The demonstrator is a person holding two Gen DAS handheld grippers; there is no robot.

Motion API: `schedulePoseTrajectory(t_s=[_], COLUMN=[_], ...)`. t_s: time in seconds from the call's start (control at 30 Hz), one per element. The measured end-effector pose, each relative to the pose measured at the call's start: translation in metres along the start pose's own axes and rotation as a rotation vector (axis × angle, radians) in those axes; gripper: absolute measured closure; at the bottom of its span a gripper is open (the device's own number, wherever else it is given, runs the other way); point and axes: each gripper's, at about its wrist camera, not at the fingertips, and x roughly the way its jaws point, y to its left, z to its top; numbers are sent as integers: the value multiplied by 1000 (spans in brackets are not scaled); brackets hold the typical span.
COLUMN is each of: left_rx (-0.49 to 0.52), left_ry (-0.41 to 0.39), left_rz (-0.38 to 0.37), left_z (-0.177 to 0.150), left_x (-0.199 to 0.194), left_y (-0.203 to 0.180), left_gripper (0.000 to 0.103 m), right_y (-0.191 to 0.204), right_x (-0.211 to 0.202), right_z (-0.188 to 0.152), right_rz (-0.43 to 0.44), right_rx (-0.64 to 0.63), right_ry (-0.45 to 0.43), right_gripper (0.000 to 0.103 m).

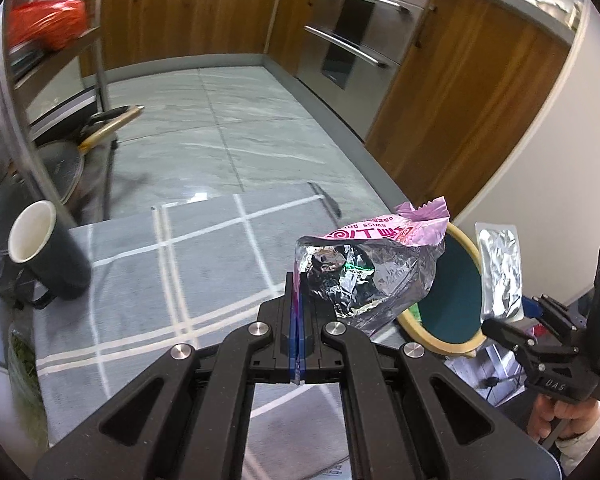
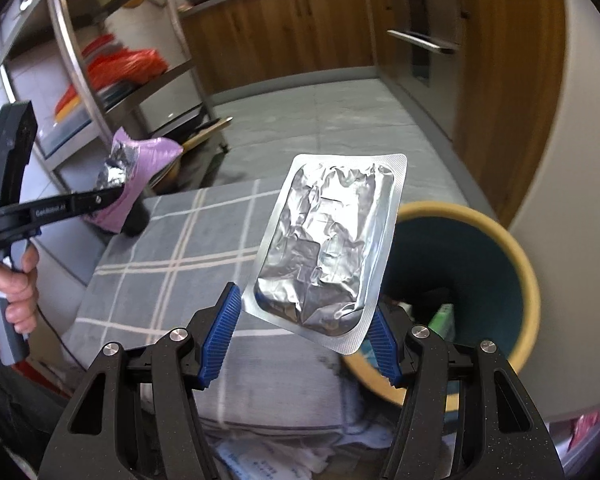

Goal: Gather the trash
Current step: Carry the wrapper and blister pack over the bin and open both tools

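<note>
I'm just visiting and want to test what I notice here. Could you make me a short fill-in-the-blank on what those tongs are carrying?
1. The left tongs pinch a crumpled snack wrapper whose outside is ____.
2. The right tongs hold a flat ____ foil pouch.
3. The round bin beside the table has a ____ rim.
4. The paper cup stands on a ____ cloth.

Missing words: pink; silver; yellow; checked
</note>
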Motion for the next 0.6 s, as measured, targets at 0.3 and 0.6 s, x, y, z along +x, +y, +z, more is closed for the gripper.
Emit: schedulePoseTrajectory(t_s=[0.3,0.6], left_rx=[47,131], left_ry=[32,74], left_rz=[-43,-69], left_z=[6,6], left_x=[27,62], left_y=[-53,-112], left_gripper=[103,103], right_y=[-45,-85], right_x=[-18,-27], right_z=[-12,-22], right_rz=[-60,-105], right_rx=[72,148], right_ry=[-40,-47], right_gripper=[41,41])
